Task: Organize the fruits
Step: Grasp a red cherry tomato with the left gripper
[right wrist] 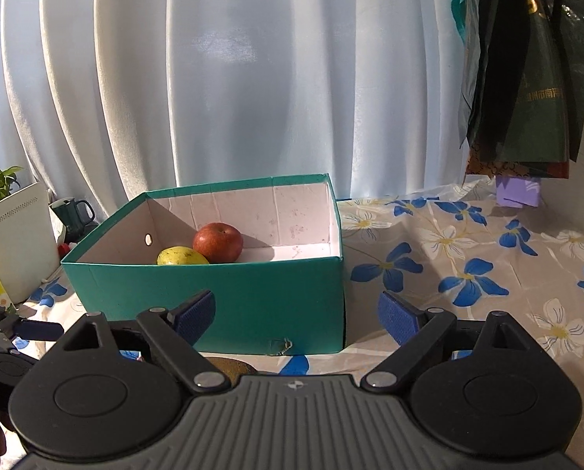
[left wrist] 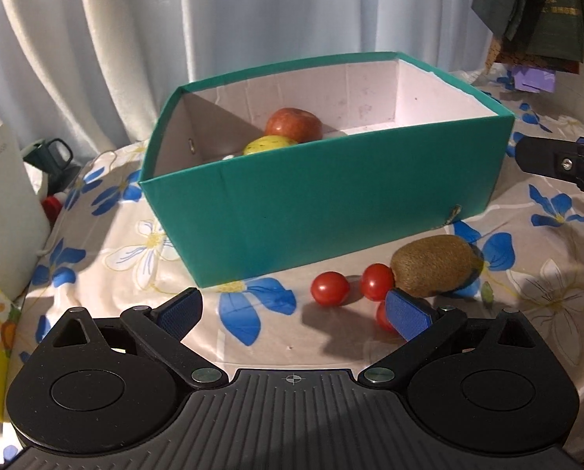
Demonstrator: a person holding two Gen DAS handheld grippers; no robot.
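Inside green box (left wrist: 331, 196): apple (left wrist: 293, 123), yellow fruit (left wrist: 270, 145); kiwi (left wrist: 434, 266), tomatoes (left wrist: 329, 288) outside; both tongs, left (left wrist: 293, 313) and right (right wrist: 297, 319), wide, empty.

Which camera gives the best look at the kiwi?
The left wrist view: the kiwi lies whole on the cloth before the green box. The right wrist view shows only a brown sliver behind its own gripper.
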